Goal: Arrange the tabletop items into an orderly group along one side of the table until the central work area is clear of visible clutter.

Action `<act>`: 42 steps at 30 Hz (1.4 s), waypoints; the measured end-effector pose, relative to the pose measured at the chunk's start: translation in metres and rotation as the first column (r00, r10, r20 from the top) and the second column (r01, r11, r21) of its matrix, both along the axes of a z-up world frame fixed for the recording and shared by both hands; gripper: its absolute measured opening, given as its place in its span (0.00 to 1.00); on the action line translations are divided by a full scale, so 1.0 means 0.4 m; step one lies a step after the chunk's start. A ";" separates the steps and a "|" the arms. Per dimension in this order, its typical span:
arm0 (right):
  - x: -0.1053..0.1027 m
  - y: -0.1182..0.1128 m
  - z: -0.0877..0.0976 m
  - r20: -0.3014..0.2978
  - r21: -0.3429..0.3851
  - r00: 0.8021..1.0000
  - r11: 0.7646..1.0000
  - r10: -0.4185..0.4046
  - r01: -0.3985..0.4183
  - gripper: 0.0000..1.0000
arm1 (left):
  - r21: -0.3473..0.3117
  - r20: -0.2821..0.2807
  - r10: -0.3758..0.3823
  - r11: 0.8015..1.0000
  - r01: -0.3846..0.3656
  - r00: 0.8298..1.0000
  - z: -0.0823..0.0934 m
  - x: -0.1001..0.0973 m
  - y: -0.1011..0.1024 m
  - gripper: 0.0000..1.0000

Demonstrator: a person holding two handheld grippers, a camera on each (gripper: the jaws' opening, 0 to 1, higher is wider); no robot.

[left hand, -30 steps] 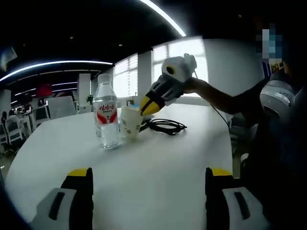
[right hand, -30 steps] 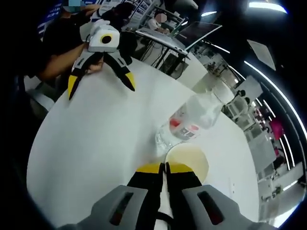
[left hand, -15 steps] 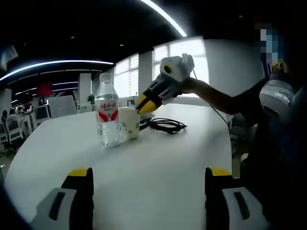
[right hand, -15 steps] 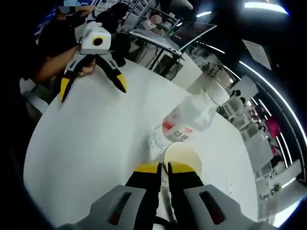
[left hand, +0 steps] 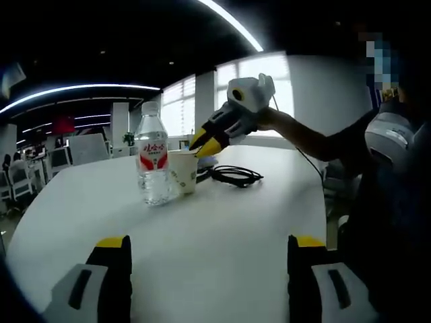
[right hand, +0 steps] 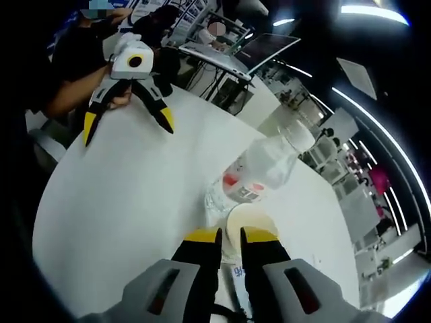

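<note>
Across the counter in your left gripper view, the cup stands just right of the bottle, a cable beyond; your right gripper sits at its rim. Your left jaws gape wide, empty. From your right gripper view, your jaws have parted slightly around the cup's near rim, bottle behind, left gripper far left.

On the table, the bottle stands just left of the cup, the two touching or nearly so; the cable lies right of the cup, farther back; chairs stand beyond the table's left edge.
</note>
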State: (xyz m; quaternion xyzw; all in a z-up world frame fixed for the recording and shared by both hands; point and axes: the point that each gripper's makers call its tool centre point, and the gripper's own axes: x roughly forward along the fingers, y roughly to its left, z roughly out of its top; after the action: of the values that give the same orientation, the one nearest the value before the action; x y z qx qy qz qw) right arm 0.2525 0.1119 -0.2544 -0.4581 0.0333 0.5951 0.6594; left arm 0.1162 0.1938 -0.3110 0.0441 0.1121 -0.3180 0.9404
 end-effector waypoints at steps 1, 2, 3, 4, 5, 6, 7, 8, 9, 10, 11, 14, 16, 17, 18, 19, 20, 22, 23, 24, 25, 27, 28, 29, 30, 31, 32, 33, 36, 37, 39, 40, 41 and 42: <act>-0.001 -0.001 0.001 -0.004 0.003 1.000 1.000 0.000 0.000 0.15 | 0.000 0.000 -0.002 1.000 0.002 1.000 0.000 0.000 -0.001 0.96; -0.004 -0.002 0.002 -0.007 0.006 1.000 1.000 -0.001 0.001 0.20 | 0.002 -0.001 -0.002 1.000 0.002 1.000 0.001 -0.001 -0.002 0.96; -0.006 -0.003 0.003 -0.006 0.006 1.000 1.000 0.001 -0.001 0.24 | 0.002 -0.001 -0.001 1.000 0.001 1.000 0.001 -0.001 -0.001 0.96; -0.007 -0.006 0.003 -0.002 0.002 1.000 1.000 -0.002 0.002 0.29 | 0.001 -0.002 0.001 1.000 -0.001 1.000 0.002 -0.001 -0.001 0.96; -0.008 -0.007 0.003 0.000 0.002 1.000 1.000 -0.002 0.002 0.36 | -0.001 -0.001 0.002 1.000 -0.002 1.000 0.002 -0.001 -0.001 0.97; -0.010 -0.009 0.005 0.005 0.003 1.000 1.000 0.001 -0.001 0.43 | -0.004 -0.001 0.004 1.000 -0.004 1.000 0.004 0.000 -0.001 0.97; -0.013 -0.010 0.006 0.006 0.001 1.000 1.000 0.004 -0.004 0.48 | -0.006 -0.001 0.004 1.000 -0.004 1.000 0.006 -0.001 -0.002 0.97; -0.015 -0.010 0.012 0.012 0.009 1.000 1.000 0.004 -0.004 0.54 | -0.006 0.000 0.005 1.000 -0.005 1.000 0.008 -0.001 -0.002 0.97; -0.017 -0.011 0.014 0.014 0.010 1.000 1.000 0.005 -0.005 0.59 | -0.006 0.000 0.007 1.000 -0.007 1.000 0.009 -0.001 -0.003 0.98; -0.017 -0.010 0.019 0.015 0.021 1.000 1.000 0.001 -0.002 0.66 | -0.007 0.000 0.008 1.000 -0.008 1.000 0.010 -0.001 -0.003 0.98; -0.015 -0.003 0.032 0.014 0.062 1.000 0.998 -0.016 0.015 0.78 | -0.008 0.000 0.008 1.000 -0.008 1.000 0.012 -0.001 -0.004 0.98; -0.013 -0.002 0.035 0.006 0.072 1.000 0.997 -0.030 0.030 0.99 | -0.011 0.001 0.009 1.000 -0.009 1.000 0.018 -0.002 -0.005 0.98; -0.013 -0.005 0.037 0.005 0.076 0.999 0.996 -0.036 0.036 1.00 | -0.016 0.003 0.013 1.000 -0.013 1.000 0.023 -0.002 -0.005 1.00; -0.012 -0.006 0.039 0.004 0.084 0.999 0.996 -0.038 0.038 1.00 | -0.020 0.003 0.017 1.000 -0.017 1.000 0.025 -0.002 -0.004 1.00; -0.010 -0.007 0.041 0.003 0.091 0.999 0.995 -0.045 0.045 1.00 | -0.021 0.003 0.019 1.000 -0.019 1.000 0.027 -0.003 -0.004 1.00; -0.008 -0.011 0.043 -0.005 0.101 0.998 0.993 -0.055 0.055 1.00 | -0.022 0.003 0.021 1.000 -0.021 1.000 0.029 -0.004 -0.004 1.00; -0.006 -0.015 0.046 -0.013 0.111 0.998 0.992 -0.060 0.061 1.00 | -0.022 0.003 0.023 1.000 -0.023 1.000 0.030 -0.005 -0.005 1.00; -0.004 -0.017 0.052 -0.024 0.127 0.998 0.990 -0.063 0.066 1.00 | -0.018 0.002 0.023 1.000 -0.023 1.000 0.032 -0.007 -0.006 1.00; -0.004 -0.019 0.053 -0.024 0.128 0.998 0.990 -0.062 0.065 1.00 | -0.017 0.001 0.024 1.000 -0.024 1.000 0.033 -0.008 -0.007 1.00; -0.005 -0.021 0.056 -0.023 0.130 0.998 0.989 -0.063 0.065 1.00 | -0.018 0.000 0.025 1.000 -0.025 1.000 0.034 -0.008 -0.007 1.00; -0.004 -0.024 0.059 -0.020 0.137 0.998 0.988 -0.064 0.066 1.00 | -0.023 0.000 0.025 0.999 -0.025 1.000 0.037 -0.009 -0.008 1.00; -0.004 -0.028 0.059 -0.022 0.136 0.998 0.988 -0.064 0.067 1.00 | -0.031 0.002 0.026 0.999 -0.026 1.000 0.043 -0.009 -0.010 1.00; -0.006 -0.030 0.058 -0.022 0.135 0.998 0.989 -0.064 0.067 1.00 | -0.032 0.004 0.027 0.999 -0.027 1.000 0.046 -0.009 -0.011 1.00; -0.007 -0.033 0.056 -0.020 0.131 0.998 0.989 -0.062 0.064 1.00 | -0.033 0.006 0.029 0.999 -0.029 1.000 0.048 -0.008 -0.011 1.00; -0.007 -0.035 0.055 -0.018 0.129 0.998 0.990 -0.063 0.065 1.00 | -0.037 0.008 0.031 0.999 -0.031 0.999 0.052 -0.007 -0.012 1.00; -0.008 -0.039 0.054 -0.015 0.124 0.998 0.990 -0.062 0.063 1.00 | -0.040 0.009 0.031 0.999 -0.030 0.999 0.056 -0.007 -0.014 1.00; -0.007 -0.042 0.054 -0.015 0.123 0.998 0.990 -0.067 0.068 1.00 | -0.039 0.010 0.030 0.999 -0.029 1.000 0.058 -0.007 -0.017 1.00; -0.006 -0.047 0.059 -0.016 0.132 0.997 0.989 -0.070 0.072 1.00 | -0.031 0.011 0.029 0.999 -0.028 1.000 0.060 -0.007 -0.021 1.00; -0.004 -0.060 0.064 -0.018 0.138 0.997 0.987 -0.078 0.080 1.00 | -0.012 0.010 0.023 1.000 -0.023 1.000 0.060 -0.007 -0.031 1.00; -0.002 -0.067 0.064 -0.015 0.136 0.997 0.987 -0.081 0.083 1.00 | -0.006 0.012 0.022 1.000 -0.022 1.000 0.062 -0.006 -0.036 1.00; 0.001 -0.078 0.067 -0.015 0.141 0.996 0.986 -0.087 0.088 1.00 | 0.006 0.015 0.026 1.000 -0.026 1.000 0.062 -0.003 -0.043 1.00; -0.001 -0.083 0.068 -0.016 0.142 0.996 0.986 -0.088 0.089 1.00 | 0.011 0.013 0.022 1.000 -0.022 1.000 0.061 -0.003 -0.047 1.00; 0.000 -0.088 0.068 -0.017 0.144 0.996 0.985 -0.092 0.093 1.00 | 0.012 0.013 0.021 1.000 -0.021 1.000 0.061 -0.003 -0.049 1.00; 0.000 -0.096 0.068 -0.016 0.145 0.995 0.985 -0.095 0.096 1.00 | 0.011 0.013 0.021 1.000 -0.021 1.000 0.062 -0.001 -0.054 1.00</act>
State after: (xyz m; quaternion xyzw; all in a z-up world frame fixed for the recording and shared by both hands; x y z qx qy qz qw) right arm 0.2523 0.0734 -0.2274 -0.4041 0.0147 0.5657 0.7187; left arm 0.1159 0.1721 -0.2861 0.0504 0.1083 -0.3071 0.9442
